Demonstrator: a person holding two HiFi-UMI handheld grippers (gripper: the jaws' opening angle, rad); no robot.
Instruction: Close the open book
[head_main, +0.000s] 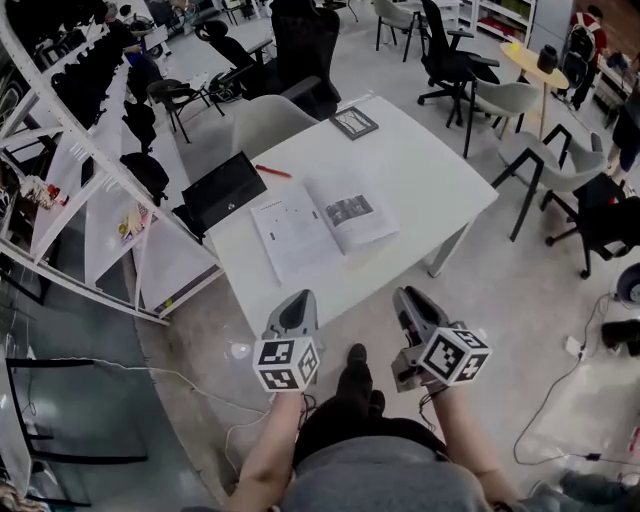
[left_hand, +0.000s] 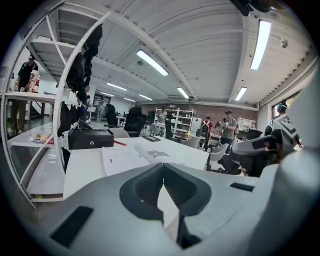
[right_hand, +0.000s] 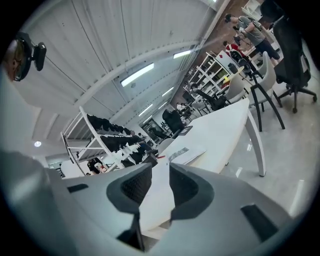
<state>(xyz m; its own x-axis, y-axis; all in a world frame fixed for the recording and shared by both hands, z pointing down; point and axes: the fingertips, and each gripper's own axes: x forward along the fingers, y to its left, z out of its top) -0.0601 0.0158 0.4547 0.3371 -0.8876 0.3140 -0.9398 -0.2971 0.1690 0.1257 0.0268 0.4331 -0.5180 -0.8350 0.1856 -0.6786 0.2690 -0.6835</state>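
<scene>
An open book (head_main: 322, 225) lies flat on the white table (head_main: 420, 170), pages up, near the table's front edge. In the left gripper view the open book (left_hand: 135, 156) shows just beyond the jaws; in the right gripper view the book (right_hand: 186, 155) lies further off. My left gripper (head_main: 298, 297) hovers just short of the table's front edge, below the book, its jaws meeting at the tips with nothing in them (left_hand: 163, 172). My right gripper (head_main: 408, 296) is beside it to the right, also off the table. Its jaws stand apart and empty (right_hand: 161, 172).
A black case (head_main: 225, 190) sits at the table's left end beside a red pen (head_main: 272, 171). A small dark booklet (head_main: 354, 122) lies at the far corner. White shelving (head_main: 90, 200) runs along the left; office chairs (head_main: 510, 100) stand behind and to the right.
</scene>
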